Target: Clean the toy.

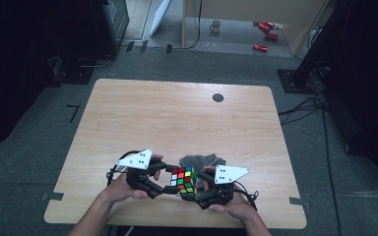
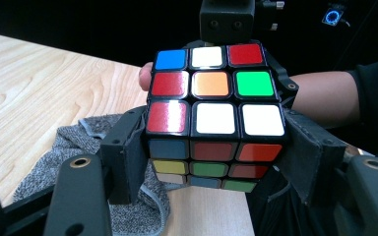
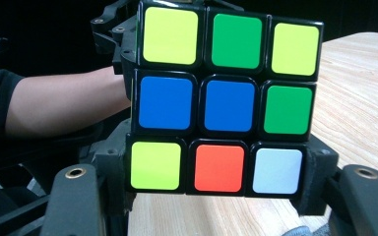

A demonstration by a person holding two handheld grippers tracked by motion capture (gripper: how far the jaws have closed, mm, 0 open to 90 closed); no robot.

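Rubik's cube (image 1: 184,181) pinched from both sides, low centre of the high view

It's clamped by the left gripper (image 1: 170,179) and right gripper (image 1: 199,188); the grey cloth (image 1: 200,161) behind is partly hidden.

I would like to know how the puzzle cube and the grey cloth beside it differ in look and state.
The puzzle cube is rigid and square-edged, with bright stickers in many colours; the grey cloth is one dull colour, soft and crumpled. The cube is held off the table between the left gripper and the right gripper, each clamped on it; the cloth lies on the wood, ungripped. Both sit near the table's front edge.
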